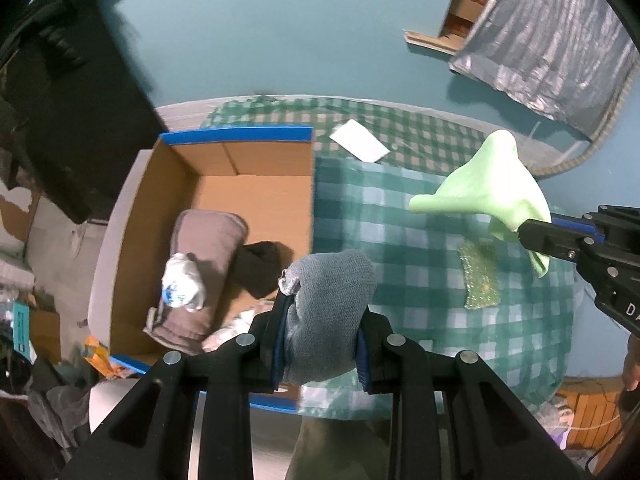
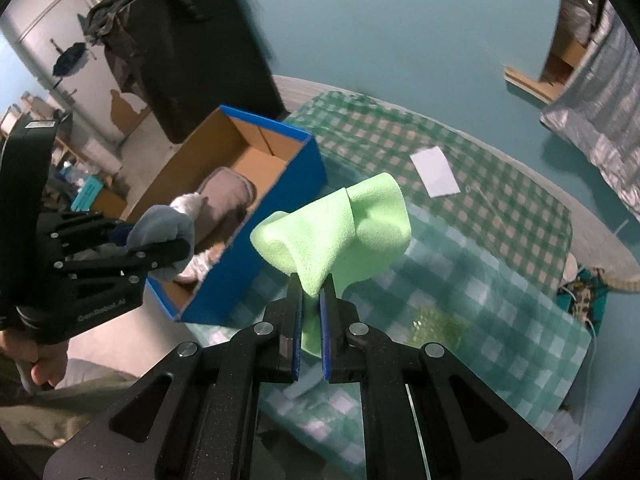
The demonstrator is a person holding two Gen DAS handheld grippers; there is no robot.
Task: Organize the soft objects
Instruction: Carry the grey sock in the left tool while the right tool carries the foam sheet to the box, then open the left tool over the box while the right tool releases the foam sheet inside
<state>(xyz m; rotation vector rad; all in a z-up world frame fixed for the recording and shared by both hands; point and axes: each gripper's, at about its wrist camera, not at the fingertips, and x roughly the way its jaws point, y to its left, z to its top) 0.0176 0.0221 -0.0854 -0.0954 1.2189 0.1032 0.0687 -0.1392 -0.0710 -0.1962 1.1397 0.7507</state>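
Two grippers, each loaded. The blue box (image 1: 236, 135) at left holds a brown pillow (image 1: 202, 264) and a black bundle (image 1: 260, 270). The left gripper (image 1: 322, 332) clamps a grey sock (image 1: 332, 296) at the box's edge; the right gripper (image 2: 311, 320) pinches green foam (image 2: 340, 232) (folded over) above the checked cloth (image 1: 400, 240).

Box (image 1: 256, 184) sits at the frame's left on the bed (image 1: 400, 208), a folded towel (image 1: 200, 272) inside it, paper (image 1: 360, 141) behind, and a sponge (image 1: 480, 280) lying to the right.
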